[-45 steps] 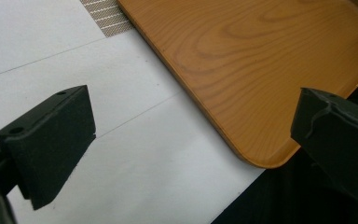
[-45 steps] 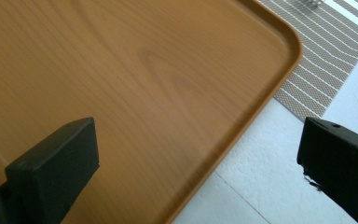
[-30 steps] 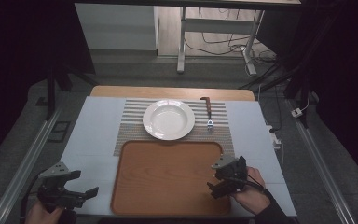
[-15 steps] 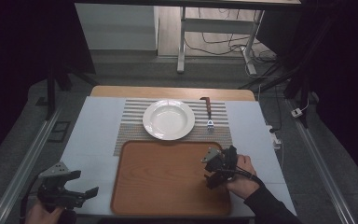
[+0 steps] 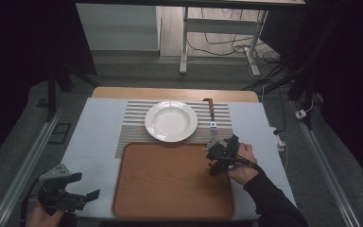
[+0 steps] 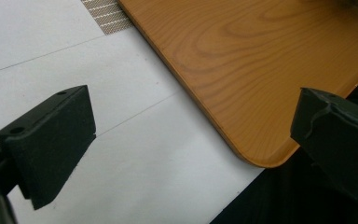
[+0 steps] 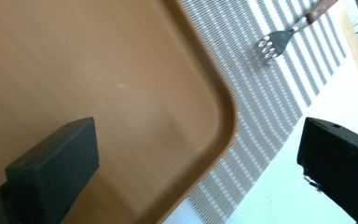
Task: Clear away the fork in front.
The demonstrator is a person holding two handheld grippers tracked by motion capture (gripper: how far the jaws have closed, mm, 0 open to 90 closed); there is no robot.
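Left gripper (image 5: 66, 194) low at table's near-left corner, left of tray (image 5: 170, 179), jaws wide, nothing held. Right gripper (image 5: 217, 153) over tray's far-right corner, jaws wide, nothing held, hand (image 5: 241, 163) behind it. Fork (image 5: 212, 124) on striped mat (image 5: 132, 127) just beyond tray, right of plate (image 5: 171, 120). White table cover (image 5: 94, 137); dark room. Right gripper view: fork tines (image 7: 271, 45) up close.
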